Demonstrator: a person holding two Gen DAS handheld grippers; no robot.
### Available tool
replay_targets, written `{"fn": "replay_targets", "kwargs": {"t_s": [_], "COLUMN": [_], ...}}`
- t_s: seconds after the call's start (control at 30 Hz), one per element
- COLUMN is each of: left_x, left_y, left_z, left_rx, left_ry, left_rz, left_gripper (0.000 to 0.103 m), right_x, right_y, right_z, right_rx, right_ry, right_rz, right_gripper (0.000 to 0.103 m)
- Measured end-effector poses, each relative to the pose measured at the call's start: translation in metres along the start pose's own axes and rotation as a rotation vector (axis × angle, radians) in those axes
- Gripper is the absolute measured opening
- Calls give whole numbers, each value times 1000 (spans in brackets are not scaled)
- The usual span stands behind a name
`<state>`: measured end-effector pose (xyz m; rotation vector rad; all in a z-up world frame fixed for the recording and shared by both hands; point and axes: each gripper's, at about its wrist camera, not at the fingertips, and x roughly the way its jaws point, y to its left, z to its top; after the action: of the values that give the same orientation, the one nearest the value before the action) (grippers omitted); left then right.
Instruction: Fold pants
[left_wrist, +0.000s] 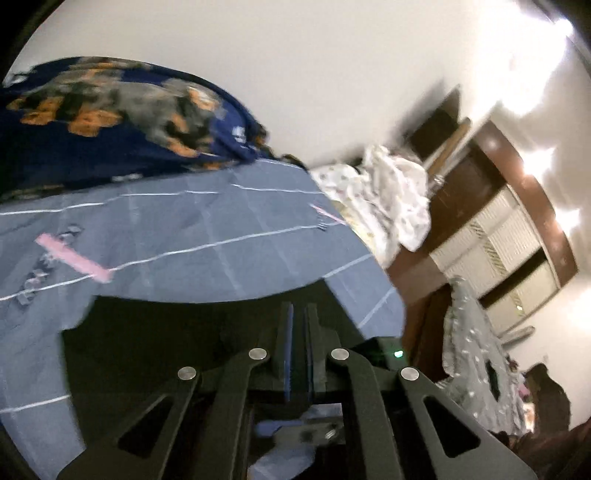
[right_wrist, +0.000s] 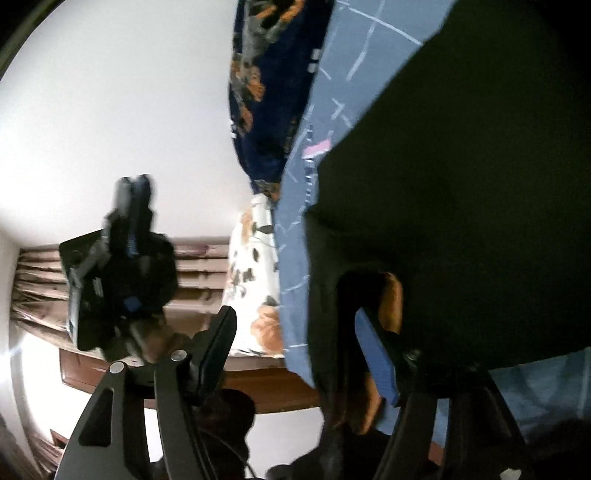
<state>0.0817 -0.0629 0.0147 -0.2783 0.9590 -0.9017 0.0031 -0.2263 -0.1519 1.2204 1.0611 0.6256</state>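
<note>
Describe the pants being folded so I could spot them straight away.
Find the blue bedsheet with white grid lines. The pants are the plain black cloth lying on it; unlike the flowered navy blanket behind, they carry no pattern.

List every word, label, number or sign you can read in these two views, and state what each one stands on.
None can be read.
Dark blue floral blanket: small white marks near its edge, too blurred to read.
Blue bedsheet: a pink strip and grey scribbled marks, a pattern rather than legible letters.
Left gripper: a green light beside it, no text.
Black pants: no label shows.
Right gripper: no markings visible.
</note>
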Motion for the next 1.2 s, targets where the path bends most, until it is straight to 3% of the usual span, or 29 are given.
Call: {"fn": "replay_targets", "kwargs": {"t_s": [0.1, 0.17, 0.23, 0.33, 0.4, 0.57, 0.73, 0.87, 1.0, 1.07, 1.13, 1.17, 1.2], "left_x": [-27, -41, -46, -45, -41, -30, -31, -32, -31, -32, -36, -38, -42], "left_y": [25, 45, 63, 90, 102, 117, 129, 139, 146, 145, 140, 135, 129], "left_z": [-20, -41, -61, -93, -108, -132, -138, -145, -147, -145, -140, -137, -133], "left_rx": [-13, -26, -57, -142, -192, -251, -301, -340, -381, -382, -355, -334, -303], "left_ry": [3, 22, 35, 63, 72, 83, 50, 33, 32, 34, 35, 31, 24], "left_rz": [85, 158, 184, 184, 165, 135, 85, 61, 27, 36, 81, 113, 147], "left_gripper": [7, 10, 10, 10, 10, 11, 11, 11, 11, 11, 11, 12, 13], "right_x": [-13, -19, -17, -3, 4, 17, 41, 58, 69, 71, 76, 78, 75], "right_y": [7, 12, 11, 5, -2, -3, 0, 15, 15, 17, 24, 24, 24], "right_z": [5, 5, -2, -15, -17, -18, -26, -33, -32, -31, -32, -31, -29], "right_rx": [-36, -70, -73, -75, -65, -46, -47, -82, -139, -138, -193, -182, -153], "right_ry": [-27, -11, 27, 77, 65, 64, 105, 131, 149, 136, 151, 165, 162], "right_rz": [-20, -76, -72, -126, -177, -181, -196, -148, -238, -235, -321, -321, -292], "right_gripper": [65, 65, 65, 65, 65, 65, 65, 71, 68, 68, 36, 17, 15]}}
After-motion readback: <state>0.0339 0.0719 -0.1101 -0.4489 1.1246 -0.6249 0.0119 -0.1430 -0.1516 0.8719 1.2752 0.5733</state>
